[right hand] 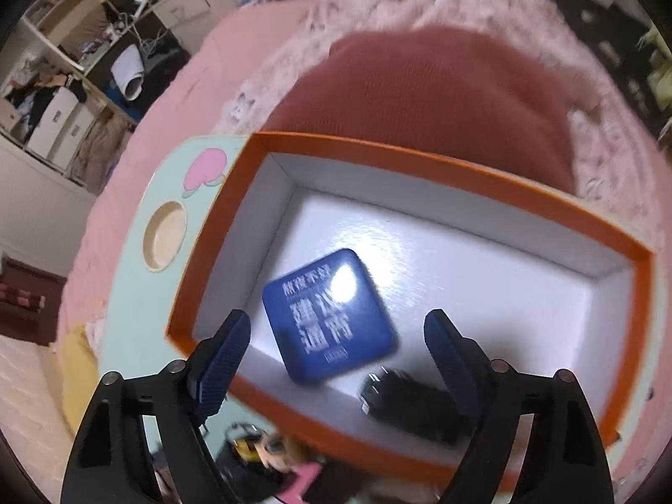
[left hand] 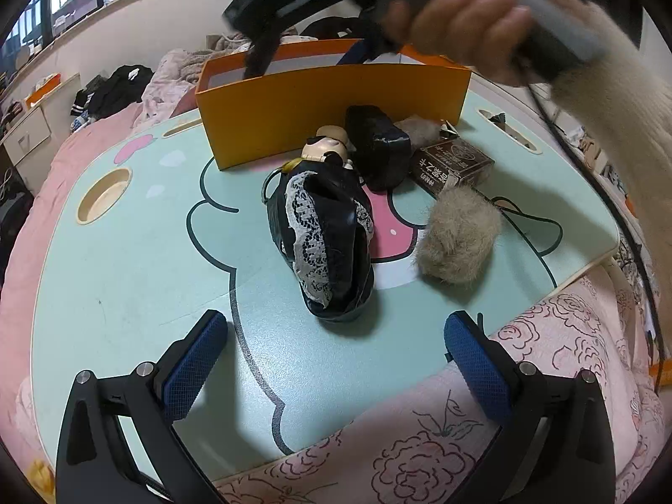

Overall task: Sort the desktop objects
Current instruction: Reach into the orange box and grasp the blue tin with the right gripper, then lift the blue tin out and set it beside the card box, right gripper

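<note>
An orange box (left hand: pixel 332 113) stands at the back of the mint lap table (left hand: pixel 138 264). In front of it lie a black lace-trimmed pouch (left hand: pixel 323 239) with a small doll figure (left hand: pixel 329 147), a black block (left hand: pixel 378 147), a brown printed box (left hand: pixel 451 164) and a beige fur ball (left hand: pixel 460 237). My left gripper (left hand: pixel 336 357) is open and empty near the table's front edge. My right gripper (right hand: pixel 336 357) is open above the orange box (right hand: pixel 235 210), which holds a blue tin (right hand: pixel 329 315) and a black fuzzy object (right hand: pixel 411 403).
A pink floral quilt (left hand: pixel 546 378) surrounds the table. The table has a round cup recess (left hand: pixel 105 195) at the left. The right hand and gripper handle (left hand: pixel 462 21) hang over the box. A red cushion (right hand: pixel 428 88) lies beyond the box.
</note>
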